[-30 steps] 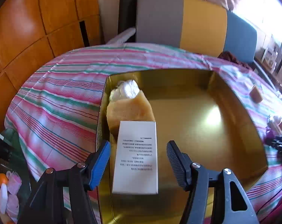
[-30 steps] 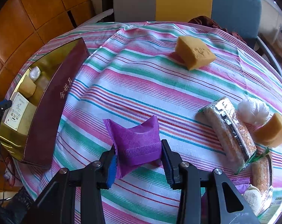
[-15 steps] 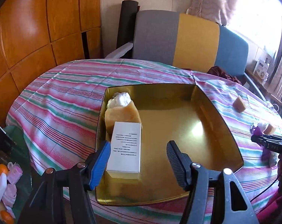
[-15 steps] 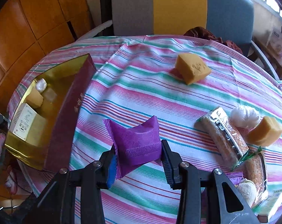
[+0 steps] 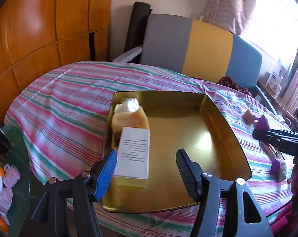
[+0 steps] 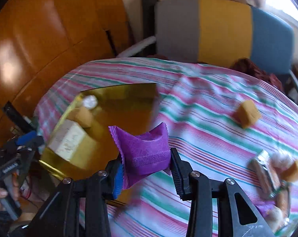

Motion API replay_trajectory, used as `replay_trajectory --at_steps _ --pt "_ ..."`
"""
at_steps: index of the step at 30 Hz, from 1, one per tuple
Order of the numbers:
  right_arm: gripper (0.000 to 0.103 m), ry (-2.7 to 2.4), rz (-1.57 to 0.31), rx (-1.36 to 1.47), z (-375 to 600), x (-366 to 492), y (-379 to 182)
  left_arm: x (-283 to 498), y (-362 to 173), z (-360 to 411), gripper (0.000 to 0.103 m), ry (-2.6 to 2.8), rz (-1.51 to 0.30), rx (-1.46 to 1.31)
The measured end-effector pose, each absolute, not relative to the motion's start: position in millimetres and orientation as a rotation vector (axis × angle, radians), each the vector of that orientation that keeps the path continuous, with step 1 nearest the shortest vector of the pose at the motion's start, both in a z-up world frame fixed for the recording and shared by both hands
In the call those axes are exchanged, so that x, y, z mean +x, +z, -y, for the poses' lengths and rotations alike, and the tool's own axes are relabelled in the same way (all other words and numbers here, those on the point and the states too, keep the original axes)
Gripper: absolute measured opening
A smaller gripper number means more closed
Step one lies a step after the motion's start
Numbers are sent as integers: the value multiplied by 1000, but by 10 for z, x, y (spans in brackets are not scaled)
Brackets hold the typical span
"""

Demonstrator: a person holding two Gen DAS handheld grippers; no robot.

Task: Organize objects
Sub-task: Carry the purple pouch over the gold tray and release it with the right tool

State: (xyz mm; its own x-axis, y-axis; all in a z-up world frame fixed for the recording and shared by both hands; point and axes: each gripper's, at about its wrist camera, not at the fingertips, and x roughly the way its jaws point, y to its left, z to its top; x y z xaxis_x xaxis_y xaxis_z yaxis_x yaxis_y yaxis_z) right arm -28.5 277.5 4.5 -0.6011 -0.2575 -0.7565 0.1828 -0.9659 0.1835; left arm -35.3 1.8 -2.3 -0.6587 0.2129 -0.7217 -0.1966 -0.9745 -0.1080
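A shiny gold rectangular tray [image 5: 224, 130] sits at centre frame on a pink, green and white striped tablecloth [image 5: 66, 106]; inside it at left, a white printed box [image 5: 134, 154]; a purple embossed sachet [image 6: 144, 150] centre; orange wood panels [image 5: 40, 23] upper left

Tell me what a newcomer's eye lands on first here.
Most likely the purple pouch, pinched in the right gripper above the striped tablecloth. Next the shiny gold box to its left, with a white carton, yellow sponge and white wrapped ball lined along its left wall.
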Motion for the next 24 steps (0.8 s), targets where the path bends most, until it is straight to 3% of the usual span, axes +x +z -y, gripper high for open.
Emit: replay_trajectory --at_steps 10,20,24 --pt "42 -2340 -50 1312 -1492 -564 -319 -483 -46 640 62 2796 227 -1207" --pt "46 -2142 -166 1426 -831 -555 -826 -560 -206 768 62 2765 283 -1261" --pt "62 -2122 -93 1414 -859 -516 -813 -546 -215 737 62 2747 278 -1261"
